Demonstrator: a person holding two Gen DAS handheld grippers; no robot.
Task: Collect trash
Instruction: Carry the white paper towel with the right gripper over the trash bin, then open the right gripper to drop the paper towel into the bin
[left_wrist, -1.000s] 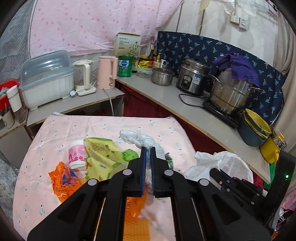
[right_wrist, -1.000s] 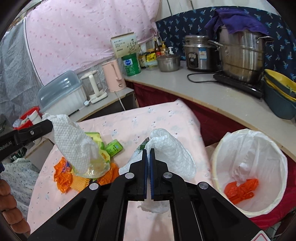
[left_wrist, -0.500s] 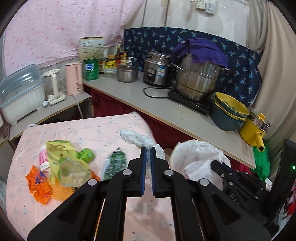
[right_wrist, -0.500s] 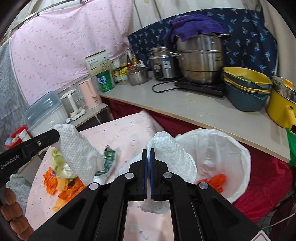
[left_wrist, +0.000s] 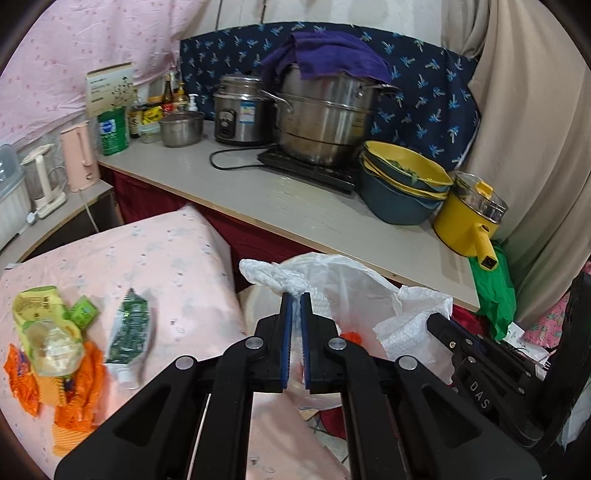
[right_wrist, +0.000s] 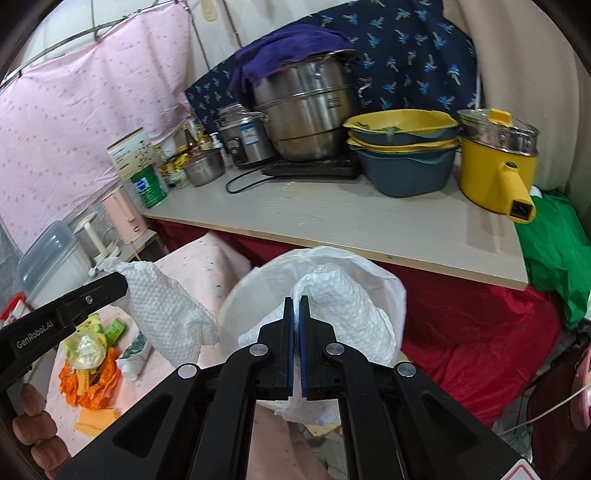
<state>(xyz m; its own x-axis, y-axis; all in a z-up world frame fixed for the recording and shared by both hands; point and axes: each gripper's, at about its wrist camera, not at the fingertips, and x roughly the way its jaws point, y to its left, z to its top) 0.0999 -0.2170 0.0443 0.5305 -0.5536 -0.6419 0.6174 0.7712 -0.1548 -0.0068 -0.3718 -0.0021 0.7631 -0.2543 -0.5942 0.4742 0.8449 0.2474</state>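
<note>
My left gripper (left_wrist: 295, 295) has its jaws pinched nearly together on a crumpled white paper towel (left_wrist: 275, 276), which sticks up past the blue pads (left_wrist: 285, 332) and hangs over the near rim of the bin. My right gripper (right_wrist: 295, 298) is clamped just as tight on a second paper towel (right_wrist: 347, 306), a bigger wad that bulges right of the pads and sits over the mouth of the bin (right_wrist: 391, 284), a round one lined with a white plastic bag. Through the left camera I see a scrap of orange wrapper (left_wrist: 351, 336) inside that bag. Left of the bin stands the table under its pink cloth (left_wrist: 177, 258), where the rest of the trash lies: a green sachet (left_wrist: 127, 328), a yellow-green packet (left_wrist: 44, 325) and orange wrappers (left_wrist: 77, 398) in a loose pile. Behind the bin runs a pale counter (right_wrist: 332, 218) carrying a big steel pot (right_wrist: 310, 107) draped with a purple cloth (right_wrist: 280, 51), stacked yellow and blue bowls (right_wrist: 402, 147) and a yellow pot (right_wrist: 495, 162).
</note>
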